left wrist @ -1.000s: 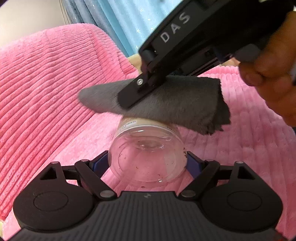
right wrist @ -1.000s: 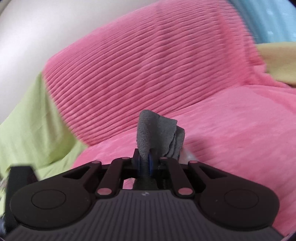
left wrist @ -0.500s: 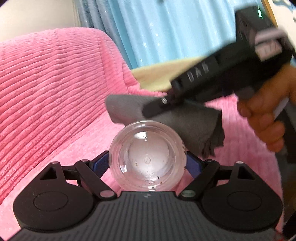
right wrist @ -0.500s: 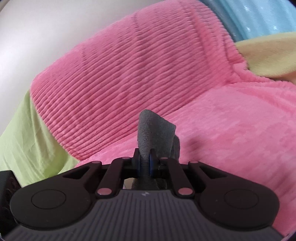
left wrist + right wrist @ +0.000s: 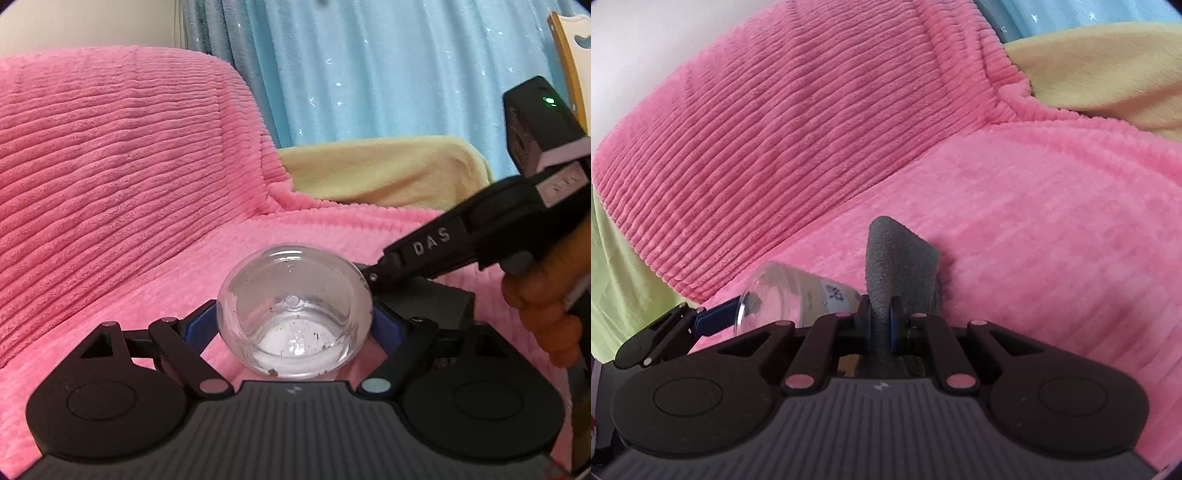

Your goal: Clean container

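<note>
The left gripper clamps the clear jar above the pink sofa, and the right gripper, pinching the grey cloth, has dropped from on top to beside it, so specks inside remain.

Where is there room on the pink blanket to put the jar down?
The flat pink blanket beyond the grey cloth is bare, out to the yellow cushion. The strip along the ribbed backrest is bare too. It is crowded near the jar, where both tongs meet.
</note>
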The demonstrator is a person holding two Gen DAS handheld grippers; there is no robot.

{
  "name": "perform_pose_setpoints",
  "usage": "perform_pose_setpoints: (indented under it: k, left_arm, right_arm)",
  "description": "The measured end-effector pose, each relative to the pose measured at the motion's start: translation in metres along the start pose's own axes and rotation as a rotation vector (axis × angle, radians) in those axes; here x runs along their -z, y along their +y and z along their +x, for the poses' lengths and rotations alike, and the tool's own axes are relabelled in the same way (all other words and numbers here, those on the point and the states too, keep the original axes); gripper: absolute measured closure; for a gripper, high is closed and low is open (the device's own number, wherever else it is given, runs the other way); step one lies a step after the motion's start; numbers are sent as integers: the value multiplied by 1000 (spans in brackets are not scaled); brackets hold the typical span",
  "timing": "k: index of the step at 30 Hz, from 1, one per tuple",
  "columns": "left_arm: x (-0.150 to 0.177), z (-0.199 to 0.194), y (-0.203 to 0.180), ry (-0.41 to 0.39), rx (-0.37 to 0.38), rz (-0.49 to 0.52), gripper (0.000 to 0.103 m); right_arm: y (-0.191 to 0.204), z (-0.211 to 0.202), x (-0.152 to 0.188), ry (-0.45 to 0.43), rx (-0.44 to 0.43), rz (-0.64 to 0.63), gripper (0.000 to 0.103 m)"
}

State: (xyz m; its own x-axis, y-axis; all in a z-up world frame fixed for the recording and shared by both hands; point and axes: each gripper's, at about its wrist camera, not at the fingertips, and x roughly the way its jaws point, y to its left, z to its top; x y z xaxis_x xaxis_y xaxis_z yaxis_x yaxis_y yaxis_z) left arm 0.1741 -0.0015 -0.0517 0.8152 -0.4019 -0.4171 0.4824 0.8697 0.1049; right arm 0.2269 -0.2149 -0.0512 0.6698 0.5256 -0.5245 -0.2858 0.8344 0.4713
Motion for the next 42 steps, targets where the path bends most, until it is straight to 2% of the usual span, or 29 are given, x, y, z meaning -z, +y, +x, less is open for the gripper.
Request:
perform_pose_setpoints:
  k: [4, 8, 12, 14, 16, 18, 20, 23, 27, 29, 33, 38, 42]
  left_arm:
    - [-4, 1, 5, 17, 4, -18, 18]
    - [-11, -12, 15, 38, 22, -54, 18]
    - [-2, -11, 14, 64, 41, -40, 18]
    - [0, -11, 12, 54, 34, -29, 18]
    - [-1, -12, 9, 48, 30, -15, 18]
    - [1, -13, 6, 38, 26, 11, 18]
    - [3, -17, 2, 36, 24, 37, 18]
    - [8, -25, 2, 46, 22, 37, 18]
    - [10, -33, 10, 55, 29, -9, 18]
    - [10, -31, 9, 53, 27, -5, 18]
    - [10, -31, 7, 53, 23, 6, 18]
    - [12, -33, 11, 51, 32, -6, 18]
    - [13, -33, 12, 47, 28, -8, 18]
  right_arm:
    - [3, 0, 0, 3, 1, -11, 95]
    - [10, -5, 0, 29, -54, -27, 95]
    - [16, -4, 4, 54, -60, -78, 95]
    - [15, -8, 1, 9, -34, -70, 96]
    - [14, -18, -6, -72, -47, -50, 95]
    - [14, -30, -11, -138, -109, -29, 95]
    - [17, -35, -14, -153, -184, -9, 95]
    - [26, -29, -12, -99, -281, -22, 95]
    - [42, -19, -11, -35, -335, -90, 95]
    - [53, -16, -9, -10, -323, -149, 96]
    - [72, -17, -4, 21, -237, -301, 96]
    - [70, -27, -4, 108, -300, -285, 95]
    - [67, -26, -1, 150, -377, -207, 95]
